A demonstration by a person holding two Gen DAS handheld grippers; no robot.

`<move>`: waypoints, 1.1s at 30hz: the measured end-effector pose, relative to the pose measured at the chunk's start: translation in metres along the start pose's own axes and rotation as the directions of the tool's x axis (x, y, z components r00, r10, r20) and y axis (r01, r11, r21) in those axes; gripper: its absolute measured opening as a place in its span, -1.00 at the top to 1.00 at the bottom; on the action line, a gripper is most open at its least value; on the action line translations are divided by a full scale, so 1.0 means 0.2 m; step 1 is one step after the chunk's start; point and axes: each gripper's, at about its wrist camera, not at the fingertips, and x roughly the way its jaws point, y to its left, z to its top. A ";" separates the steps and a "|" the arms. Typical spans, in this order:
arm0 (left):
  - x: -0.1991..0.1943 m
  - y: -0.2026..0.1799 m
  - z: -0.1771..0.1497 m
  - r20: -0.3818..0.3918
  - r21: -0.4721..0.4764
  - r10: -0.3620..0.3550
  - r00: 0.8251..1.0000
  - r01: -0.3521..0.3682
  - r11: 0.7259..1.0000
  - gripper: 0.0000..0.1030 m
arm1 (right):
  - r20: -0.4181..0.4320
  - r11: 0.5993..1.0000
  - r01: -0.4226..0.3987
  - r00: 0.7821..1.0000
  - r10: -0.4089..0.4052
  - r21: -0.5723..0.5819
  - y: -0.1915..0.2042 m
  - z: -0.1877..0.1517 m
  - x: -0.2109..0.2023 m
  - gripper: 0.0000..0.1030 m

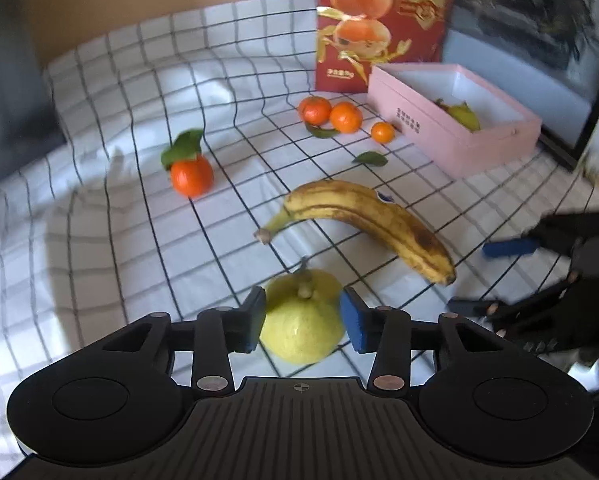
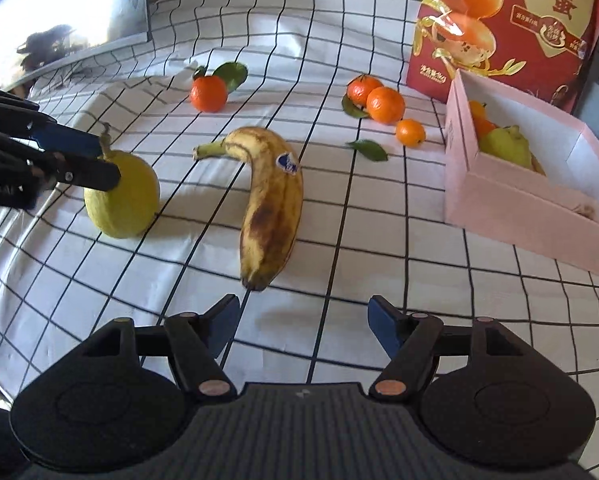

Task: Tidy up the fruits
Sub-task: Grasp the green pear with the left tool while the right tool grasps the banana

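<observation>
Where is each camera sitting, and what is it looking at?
Left wrist view: sits on the left gripper, looking down along its fingers at the yellow-green pear between them; the right gripper shows at the right edge.
Right wrist view: sits on the right gripper, facing the banana; the left gripper reaches in from the left.
Both see the pear, banana, four loose tangerines, pink box and checked cloth.
</observation>
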 end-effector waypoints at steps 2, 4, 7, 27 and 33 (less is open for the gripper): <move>0.01 0.00 0.00 0.006 -0.017 -0.003 1.000 0.003 1.000 0.03 | 0.003 1.000 0.006 1.000 -0.006 -0.013 0.02 -0.01 0.00 -0.43; 0.01 -0.01 0.00 0.014 -0.018 0.007 1.000 -0.007 1.000 0.00 | 0.005 1.000 0.002 1.000 -0.002 -0.014 0.04 -0.02 0.00 -0.48; 0.04 0.00 -0.01 0.009 -0.022 0.030 1.000 -0.030 0.999 -0.13 | 0.012 1.000 0.002 1.000 -0.002 -0.015 0.05 -0.03 0.01 -0.62; 0.15 0.17 -0.07 0.020 -0.298 -0.107 0.994 0.108 0.949 -0.32 | -0.043 1.000 -0.011 0.999 0.011 -0.001 0.04 0.03 0.06 -0.71; 0.15 0.15 -0.07 0.022 -0.290 -0.085 0.996 0.088 0.953 -0.32 | 0.049 0.999 0.003 0.999 0.000 -0.047 0.05 0.23 0.08 -0.61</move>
